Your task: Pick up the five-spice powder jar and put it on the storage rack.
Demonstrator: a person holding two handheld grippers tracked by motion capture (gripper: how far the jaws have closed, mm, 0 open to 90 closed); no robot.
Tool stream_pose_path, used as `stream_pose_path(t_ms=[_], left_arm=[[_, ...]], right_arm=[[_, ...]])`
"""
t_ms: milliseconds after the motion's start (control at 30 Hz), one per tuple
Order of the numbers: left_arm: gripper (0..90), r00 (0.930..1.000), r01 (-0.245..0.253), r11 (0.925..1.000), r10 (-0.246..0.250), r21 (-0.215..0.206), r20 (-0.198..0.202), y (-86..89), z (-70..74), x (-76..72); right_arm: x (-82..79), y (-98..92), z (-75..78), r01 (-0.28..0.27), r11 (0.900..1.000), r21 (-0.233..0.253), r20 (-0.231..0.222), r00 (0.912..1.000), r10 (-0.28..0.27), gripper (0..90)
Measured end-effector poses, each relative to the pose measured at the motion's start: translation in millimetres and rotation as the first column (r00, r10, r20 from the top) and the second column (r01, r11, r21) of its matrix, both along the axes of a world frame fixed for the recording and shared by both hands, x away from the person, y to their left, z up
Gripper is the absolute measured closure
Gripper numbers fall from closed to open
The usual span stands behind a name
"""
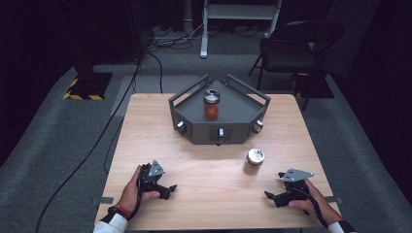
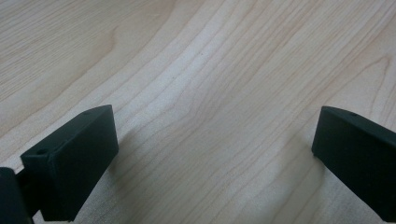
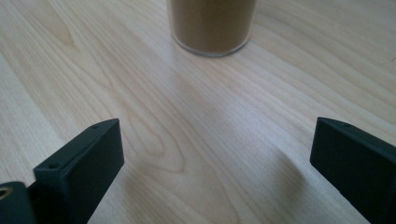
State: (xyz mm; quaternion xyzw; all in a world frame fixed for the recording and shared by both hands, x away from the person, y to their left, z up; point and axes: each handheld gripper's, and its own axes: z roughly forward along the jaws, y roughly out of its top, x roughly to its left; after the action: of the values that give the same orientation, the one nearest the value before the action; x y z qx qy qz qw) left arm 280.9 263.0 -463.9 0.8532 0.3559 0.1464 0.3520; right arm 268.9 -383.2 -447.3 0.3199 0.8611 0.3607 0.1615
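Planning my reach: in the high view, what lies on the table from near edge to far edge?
Left gripper and right gripper nearest, then the brown jar with silver lid, then the grey tray holding the orange-filled jar.

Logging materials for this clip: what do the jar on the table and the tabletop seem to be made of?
The jar looks like clear glass with a shiny metal lid, brown contents showing through its wall. The table looks like pale wood or wood-look laminate, matte, with visible grain.

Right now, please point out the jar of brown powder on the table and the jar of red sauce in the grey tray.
Brown powder jar (image 1: 255,157), high view, silver lid.
Red sauce jar (image 1: 211,111), high view, glass body.
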Motion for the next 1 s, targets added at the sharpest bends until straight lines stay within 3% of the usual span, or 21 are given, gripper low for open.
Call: stream_pose_path(t_ms=[100, 600, 1000], left_arm=[[0.2, 1.0, 0.0, 1.0, 0.0, 0.0, 0.0, 0.0, 0.0, 0.1], [0.2, 1.0, -0.001, 1.0, 0.001, 0.0, 0.0, -0.8, 0.0, 0.1], [0.2, 1.0, -0.001, 1.0, 0.001, -0.001, -0.001, -0.8, 0.0, 0.2]], right_arm=[[-2.6, 1.0, 0.8, 0.013, 1.0, 0.009, 0.026, 0.9996, -0.013, 2.7], [-1.1, 17.7, 8.6, 0.064, 0.997, 0.033, 0.072, 0.9952, -0.066, 2.6], [3.2, 27.9, 11.3, 0.035, 0.998, 0.053, 0.106, 0.9936, -0.041, 2.5]])
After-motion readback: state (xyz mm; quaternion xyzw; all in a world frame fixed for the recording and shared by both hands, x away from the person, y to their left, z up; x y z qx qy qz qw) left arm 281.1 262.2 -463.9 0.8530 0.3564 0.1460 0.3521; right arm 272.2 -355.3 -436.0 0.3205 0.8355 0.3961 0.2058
